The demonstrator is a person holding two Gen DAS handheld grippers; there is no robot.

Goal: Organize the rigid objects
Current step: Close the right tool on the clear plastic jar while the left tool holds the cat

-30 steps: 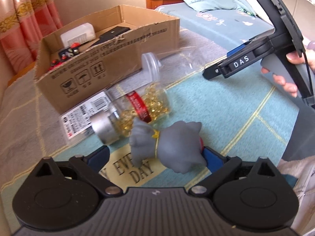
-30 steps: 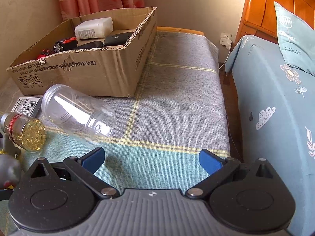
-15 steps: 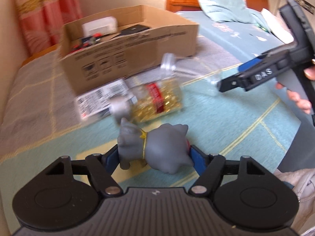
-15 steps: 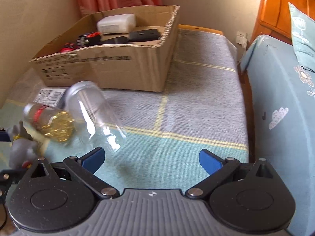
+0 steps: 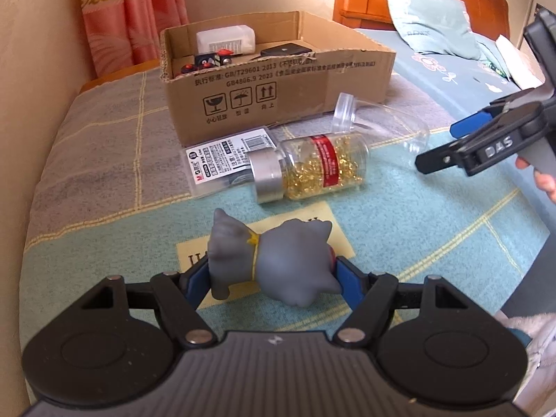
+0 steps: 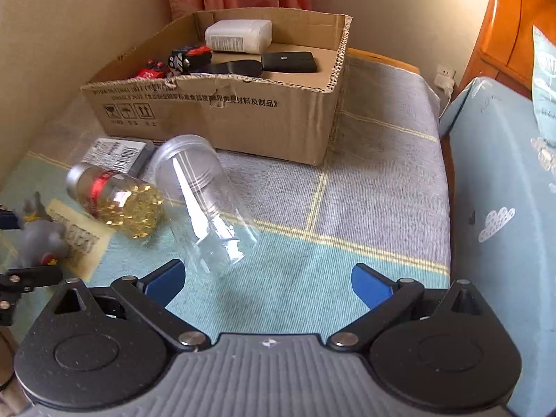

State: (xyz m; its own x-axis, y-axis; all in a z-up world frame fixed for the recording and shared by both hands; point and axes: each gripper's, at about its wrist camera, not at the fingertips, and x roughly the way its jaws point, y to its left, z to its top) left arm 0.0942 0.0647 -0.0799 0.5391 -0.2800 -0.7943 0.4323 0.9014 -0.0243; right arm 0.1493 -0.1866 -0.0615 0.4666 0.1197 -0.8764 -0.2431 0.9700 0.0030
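Observation:
My left gripper is shut on a grey cat figurine and holds it above the blanket; the figurine also shows at the left edge of the right wrist view. My right gripper is open and empty, just in front of an empty clear plastic jar lying on its side. A bottle of gold capsules with a red band lies beside the jar. A flat labelled pack lies behind the bottle. The cardboard box stands at the back.
The box holds a white bottle, a black case and small red and black items. A wall runs along the left. A bed with blue sheet lies to the right. The right gripper shows in the left wrist view.
My left gripper closed on the cat figurine and lifted it back from the bottle. My right gripper moved closer to the clear jar.

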